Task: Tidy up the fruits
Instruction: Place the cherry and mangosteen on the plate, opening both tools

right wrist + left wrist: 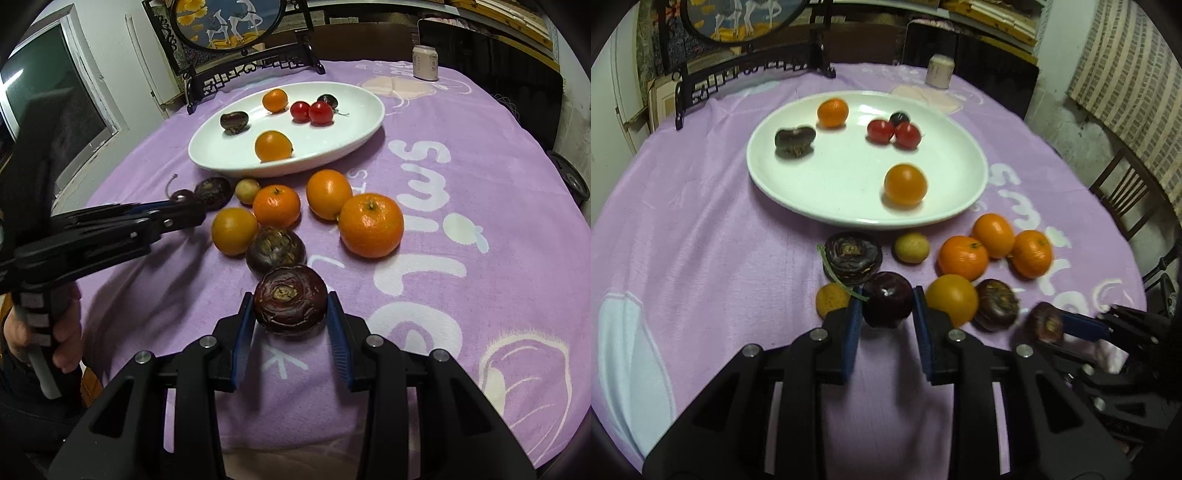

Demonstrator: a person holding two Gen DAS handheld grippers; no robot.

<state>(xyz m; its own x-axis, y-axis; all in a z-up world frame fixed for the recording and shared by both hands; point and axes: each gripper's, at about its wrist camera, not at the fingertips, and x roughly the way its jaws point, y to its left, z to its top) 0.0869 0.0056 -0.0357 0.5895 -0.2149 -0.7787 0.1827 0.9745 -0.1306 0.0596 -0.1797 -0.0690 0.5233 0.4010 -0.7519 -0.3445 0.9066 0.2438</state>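
A white oval plate (849, 206) (351, 144) holds two oranges, two red cherries, a dark cherry and a chestnut. On the purple cloth in front lie several oranges, water chestnuts and a small yellow fruit (911, 247). My left gripper (886, 306) is shut on a dark cherry (888, 304) at the table surface; it also shows in the right wrist view (184, 212). My right gripper (290, 306) is shut on a dark brown water chestnut (290, 301); it also shows in the left wrist view (1056, 326).
A dark carved stand with a round painted screen (236, 26) stands at the table's far edge. A pale can (424, 61) stands at the far right. A wooden chair (1126, 195) is to the right of the table.
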